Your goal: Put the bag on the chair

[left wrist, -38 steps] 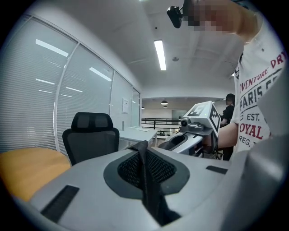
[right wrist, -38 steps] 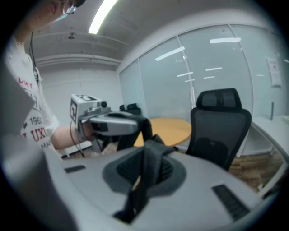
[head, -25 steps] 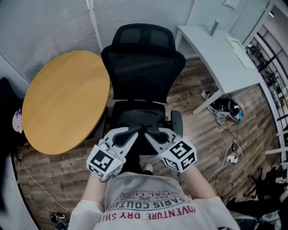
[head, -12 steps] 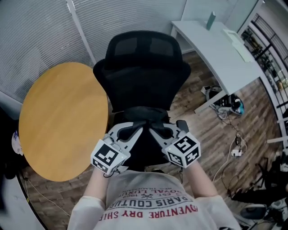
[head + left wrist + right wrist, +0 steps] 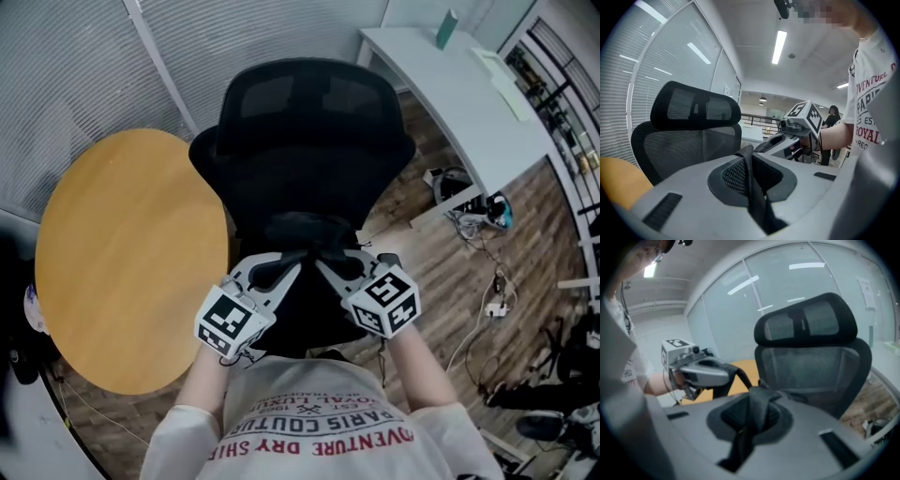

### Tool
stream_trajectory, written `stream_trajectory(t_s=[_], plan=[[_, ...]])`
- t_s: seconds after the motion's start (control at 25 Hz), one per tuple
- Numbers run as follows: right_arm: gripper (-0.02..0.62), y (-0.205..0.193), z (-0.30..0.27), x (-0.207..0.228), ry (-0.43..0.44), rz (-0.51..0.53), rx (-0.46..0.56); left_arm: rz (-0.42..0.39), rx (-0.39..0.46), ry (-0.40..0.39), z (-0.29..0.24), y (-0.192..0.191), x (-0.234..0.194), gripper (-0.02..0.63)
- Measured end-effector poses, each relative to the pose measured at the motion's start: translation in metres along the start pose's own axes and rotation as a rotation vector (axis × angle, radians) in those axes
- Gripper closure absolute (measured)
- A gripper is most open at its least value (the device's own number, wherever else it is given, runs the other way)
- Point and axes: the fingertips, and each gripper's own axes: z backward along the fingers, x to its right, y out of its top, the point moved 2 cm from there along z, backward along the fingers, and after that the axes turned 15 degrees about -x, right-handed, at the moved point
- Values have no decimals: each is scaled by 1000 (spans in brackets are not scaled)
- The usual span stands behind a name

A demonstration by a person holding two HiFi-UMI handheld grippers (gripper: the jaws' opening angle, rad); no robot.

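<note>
A black mesh office chair (image 5: 309, 122) stands right in front of me, its backrest also filling the left gripper view (image 5: 693, 122) and the right gripper view (image 5: 811, 352). The black bag (image 5: 305, 305) hangs between both grippers over the chair's seat; whether it touches the seat is hidden. My left gripper (image 5: 296, 268) is shut on a black bag strap (image 5: 751, 178). My right gripper (image 5: 324, 268) is shut on another black strap (image 5: 752, 416). The two grippers point toward each other, tips close together.
A round wooden table (image 5: 122, 253) stands close to the chair's left side. A white desk (image 5: 459, 84) is at the back right, with cables and a power strip (image 5: 483, 220) on the wooden floor beneath it. Window blinds (image 5: 94, 56) run behind the chair.
Both grippers, with the bag between them, have moved forward toward the chair's backrest and a little lower. Both stay shut on the straps.
</note>
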Motion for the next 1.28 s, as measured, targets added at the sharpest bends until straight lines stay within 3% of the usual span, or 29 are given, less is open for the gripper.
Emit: stream_trajectory(t_s=[0.24, 0.56, 0.84, 1.04, 1.28], plan=[[557, -8, -24, 20, 1, -20, -53, 37, -40, -15, -24, -14, -19, 557], [555, -13, -36, 42, -2, -57, -41, 124, -2, -43, -44, -23, -31, 557], [554, -28, -52, 58, -14, -113, -56, 333, 36, -149, -67, -35, -32, 557], [554, -56, -72, 66, -25, -121, -136, 356, -15, -230, -94, -59, -22, 555], [549, -90, -98, 75, 4, -161, -232, 383, -180, -256, -128, -120, -11, 543]])
